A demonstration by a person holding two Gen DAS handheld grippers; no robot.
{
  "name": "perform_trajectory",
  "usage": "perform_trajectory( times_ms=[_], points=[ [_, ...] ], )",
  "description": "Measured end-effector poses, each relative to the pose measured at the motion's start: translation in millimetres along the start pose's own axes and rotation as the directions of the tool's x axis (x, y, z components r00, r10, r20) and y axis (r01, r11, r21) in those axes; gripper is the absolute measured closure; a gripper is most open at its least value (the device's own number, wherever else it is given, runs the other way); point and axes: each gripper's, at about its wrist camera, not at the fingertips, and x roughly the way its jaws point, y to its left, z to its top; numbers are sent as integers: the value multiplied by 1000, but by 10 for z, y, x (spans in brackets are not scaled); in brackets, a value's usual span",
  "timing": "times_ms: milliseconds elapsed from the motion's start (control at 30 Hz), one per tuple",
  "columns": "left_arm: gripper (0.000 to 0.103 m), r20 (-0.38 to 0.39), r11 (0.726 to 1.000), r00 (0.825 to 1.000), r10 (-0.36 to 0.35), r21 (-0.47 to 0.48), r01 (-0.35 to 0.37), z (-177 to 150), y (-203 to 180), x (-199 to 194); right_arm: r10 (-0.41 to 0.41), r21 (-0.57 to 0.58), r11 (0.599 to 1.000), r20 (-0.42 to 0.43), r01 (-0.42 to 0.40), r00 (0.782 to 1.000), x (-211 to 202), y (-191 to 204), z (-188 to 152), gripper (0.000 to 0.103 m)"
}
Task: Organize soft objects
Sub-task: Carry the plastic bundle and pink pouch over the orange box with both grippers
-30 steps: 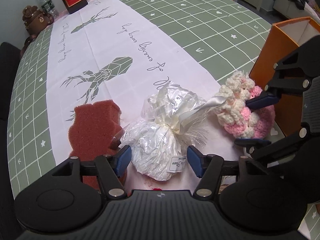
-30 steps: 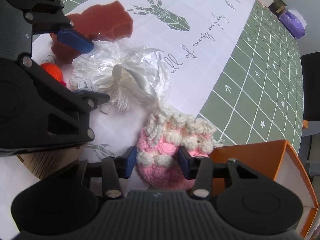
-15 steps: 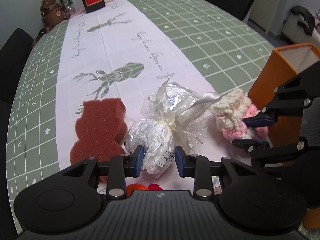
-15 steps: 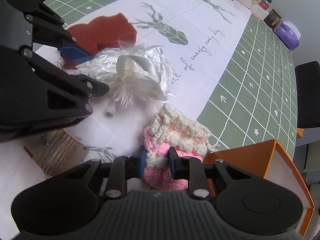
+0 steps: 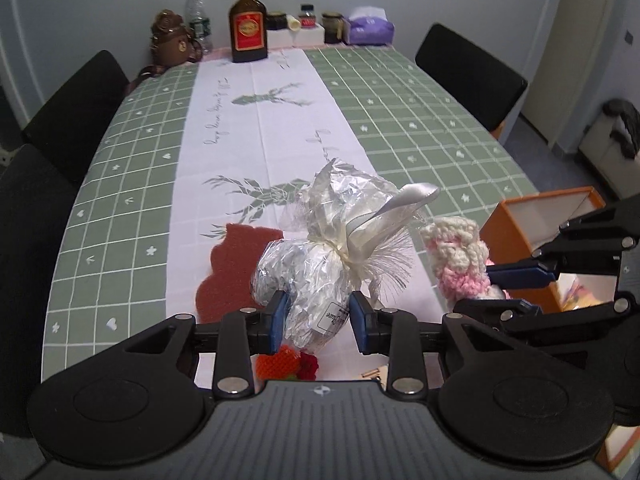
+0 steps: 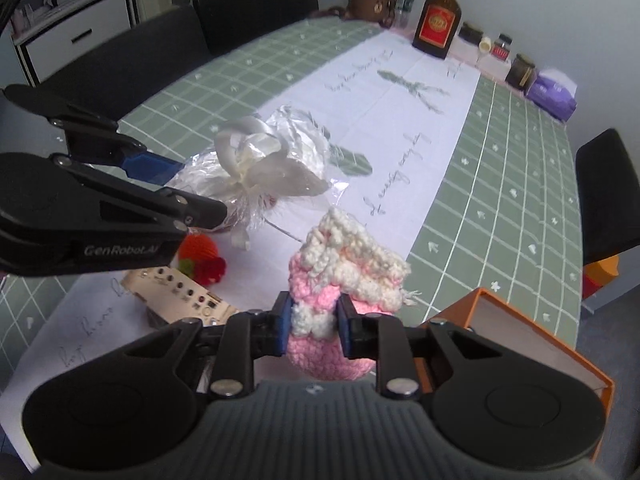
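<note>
Our left gripper (image 5: 318, 322) has pinched the cellophane bundle (image 5: 320, 268), our right gripper (image 6: 314, 322) the crocheted pouch (image 6: 344, 276); we've lifted both off the counter (image 5: 400, 120), ready for the orange box (image 6: 516, 320) beside the right one.

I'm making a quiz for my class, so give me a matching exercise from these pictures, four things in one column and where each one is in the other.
1. cellophane bundle
2. pink crochet pouch
3. brown sponge
4. liquor bottle

A. standing at the table's far end
B. gripped by the right gripper
C. lying flat on the white runner
D. gripped by the left gripper

Pairs: 1-D, 2-B, 3-C, 4-A
</note>
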Motion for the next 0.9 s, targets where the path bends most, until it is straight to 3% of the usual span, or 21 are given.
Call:
perform_trajectory(
  times_ms=[200,400,667,900],
  points=[
    [66,64,998,997,-33,-59,36,-18,-163,-456,-38,-9,999,84,39,996,-523,22,-84,80],
    [66,98,990,988,-117,-64,123,-49,-567,-733,-105,12,994,116,105,988,-935,-166,-349,80],
    [65,42,965,968,-246,-79,249,-48,-1190,-606,-188,67,981,63,184,980,-1027,-683,-841,80],
    [65,-33,946,948,-317,-80,314,22,-1703,-279,-184,92,979,8,182,983,-857,-1161,-1251,80]
  ],
)
